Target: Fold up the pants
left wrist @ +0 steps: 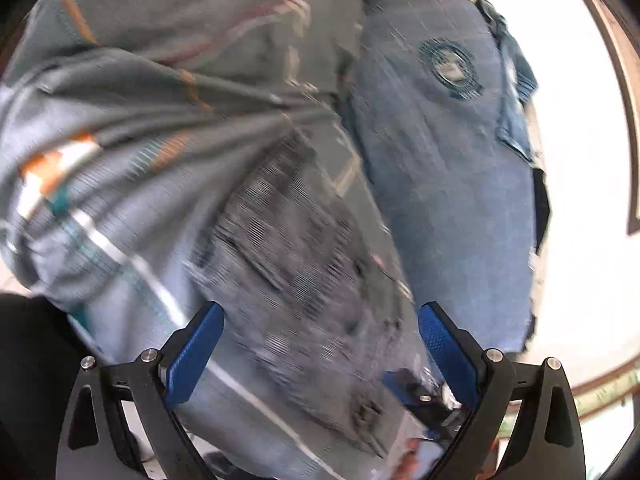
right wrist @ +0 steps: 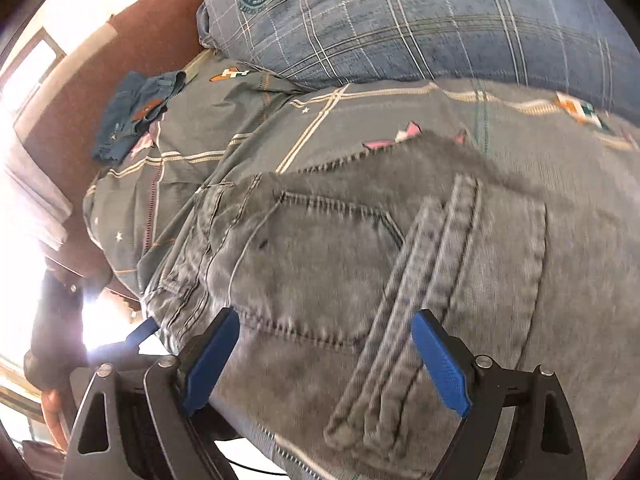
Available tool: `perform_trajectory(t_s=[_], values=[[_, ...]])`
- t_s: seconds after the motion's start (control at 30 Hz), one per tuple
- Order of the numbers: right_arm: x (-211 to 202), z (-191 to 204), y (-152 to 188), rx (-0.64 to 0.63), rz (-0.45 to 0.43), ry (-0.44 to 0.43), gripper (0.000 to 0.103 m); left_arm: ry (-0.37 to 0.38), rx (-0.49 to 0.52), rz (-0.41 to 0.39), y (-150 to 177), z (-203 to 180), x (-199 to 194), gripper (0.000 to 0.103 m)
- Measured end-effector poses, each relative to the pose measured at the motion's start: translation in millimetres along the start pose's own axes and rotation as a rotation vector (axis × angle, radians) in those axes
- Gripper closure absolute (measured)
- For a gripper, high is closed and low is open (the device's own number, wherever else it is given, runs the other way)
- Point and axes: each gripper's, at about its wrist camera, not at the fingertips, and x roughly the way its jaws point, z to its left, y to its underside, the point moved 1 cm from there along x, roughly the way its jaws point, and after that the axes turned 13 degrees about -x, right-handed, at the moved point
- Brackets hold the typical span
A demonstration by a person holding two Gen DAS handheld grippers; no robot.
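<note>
My right gripper (right wrist: 324,356) hangs wide and empty over the grey pants (right wrist: 360,264), which lie bunched on the bedspread (right wrist: 224,152) below the pillow (right wrist: 400,24) at twelve o'clock. I should pinch one layer squarely at the waistband. My left gripper (left wrist: 320,356) is also wide, holding nothing.

my claws: 2, left claw (left wrist: 320,344), right claw (right wrist: 326,354) | grey jeans (right wrist: 320,272): 1 | plaid pillow (right wrist: 400,20) behind jeans: 1 | small blue garment (right wrist: 132,116) left of the jeans: 1 | patterned bedspread (right wrist: 240,140) under jeans: 1

Faded grey pants (right wrist: 320,264), blue plaid pillow (right wrist: 400,20)
</note>
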Motion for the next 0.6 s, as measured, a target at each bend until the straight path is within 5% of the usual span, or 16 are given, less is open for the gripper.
perform_trajectory(t_s=[0.27, 0.53, 0.6], values=[[-17.2, -9.5, 12.1, 0.036, -0.049, -0.034, 0.014, -0.083, -0.053, -0.017, 6.5, 21.0, 28.2, 0.005], [-19.9, -13.5, 15.0, 0.042, -0.044, -0.019, 0.014, -0.047, -0.052, -0.054, -16.1, 19.5, 34.8, 0.006], [-19.1, -13.3, 12.3, 0.042, -0.036, -0.017, 0.014, -0.043, -0.032, -0.049, -16.7, 18.1, 36.0, 0.018]])
